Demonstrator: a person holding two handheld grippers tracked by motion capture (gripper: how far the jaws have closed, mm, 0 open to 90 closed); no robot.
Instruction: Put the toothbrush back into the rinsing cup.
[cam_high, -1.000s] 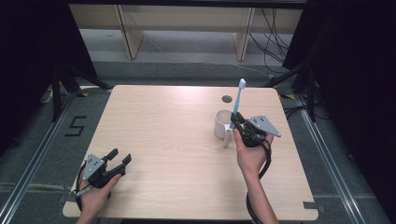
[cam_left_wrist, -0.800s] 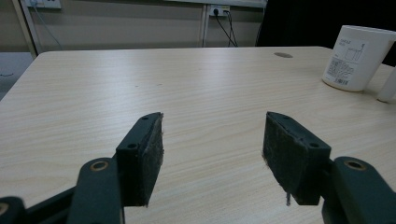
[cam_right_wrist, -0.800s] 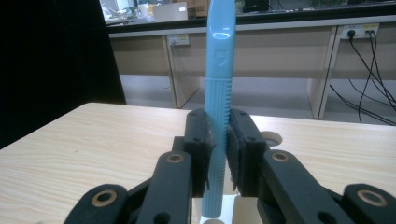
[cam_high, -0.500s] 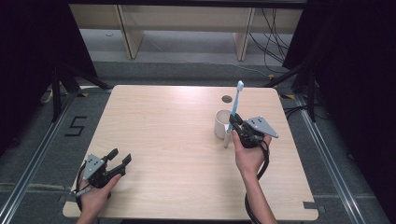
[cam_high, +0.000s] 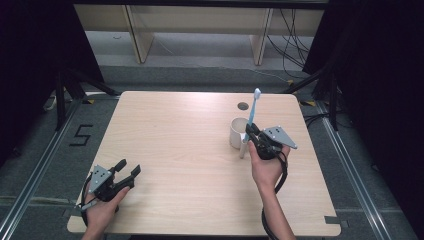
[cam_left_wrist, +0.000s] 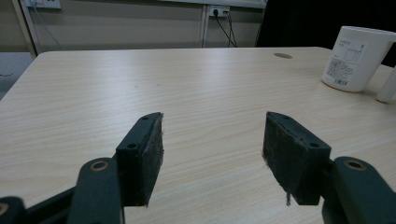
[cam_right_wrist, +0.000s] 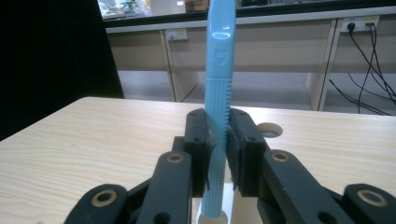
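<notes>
Toothbrush-into-mug job, about midway by my read. My right gripper (cam_high: 248, 134) has the light blue toothbrush (cam_high: 252, 116) clamped, so the pick is done; the drop into the white mug (cam_high: 237, 132) is not. Toothbrush stands nearly upright, brush head up top, pale lower end just above or on the wooden surface (cam_high: 180, 150) right beside the mug, on the side nearer my right hand (cam_high: 266, 165). Can't tell if that end touches the surface.

In the right gripper view the fingers (cam_right_wrist: 198, 140) are closed hard on the ribbed part of the toothbrush (cam_right_wrist: 218, 93) handle, one pad each side, handle running straight up between them. Grip sits low on the handle, most of the length above the pads. The white base shows below the fingers.

My left gripper (cam_high: 127, 170) is idle near the front left corner of the surface, well apart from the mug. Its fingers (cam_left_wrist: 144, 154) stand wide open, nothing between them, bare wood ahead. The mug (cam_left_wrist: 357, 58) shows far right in the left gripper view, label facing the camera.

Left to do, as I judge it: lift the toothbrush clear of the rim, shift over the mug opening, lower in, release. Mug is upright and looks empty from above.
</notes>
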